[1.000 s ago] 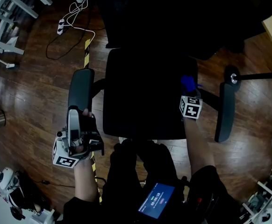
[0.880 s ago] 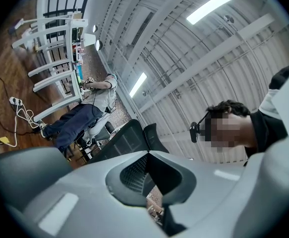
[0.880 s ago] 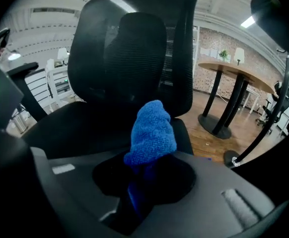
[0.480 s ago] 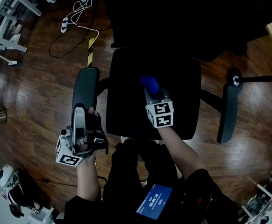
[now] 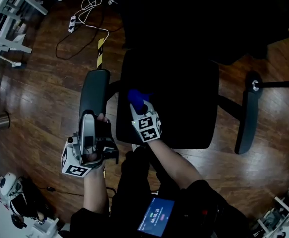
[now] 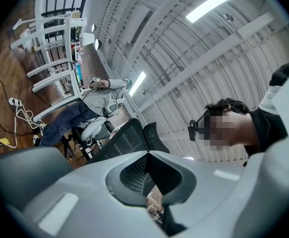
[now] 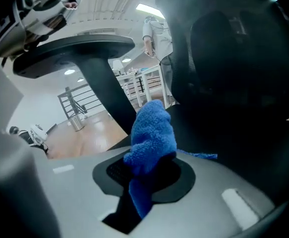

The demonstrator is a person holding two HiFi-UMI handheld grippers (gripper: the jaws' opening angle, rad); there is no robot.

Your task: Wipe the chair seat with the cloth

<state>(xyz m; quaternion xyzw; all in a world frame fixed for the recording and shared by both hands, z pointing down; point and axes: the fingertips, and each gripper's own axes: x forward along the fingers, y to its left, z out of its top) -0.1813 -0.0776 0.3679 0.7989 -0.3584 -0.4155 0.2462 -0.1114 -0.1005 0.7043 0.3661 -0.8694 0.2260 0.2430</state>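
Seen from above, the right gripper (image 5: 140, 106) presses a blue cloth (image 5: 134, 96) onto the front left part of a black chair seat (image 5: 184, 103), near the left armrest (image 5: 95, 89). In the right gripper view its jaws are clamped on the cloth (image 7: 152, 133), which bunches up above them. The left gripper (image 5: 88, 116) is held off the seat, just beside that armrest and above the wood floor (image 5: 35, 98). Its jaws are closed and empty in the left gripper view, where the gripper (image 6: 147, 155) is tilted toward the ceiling.
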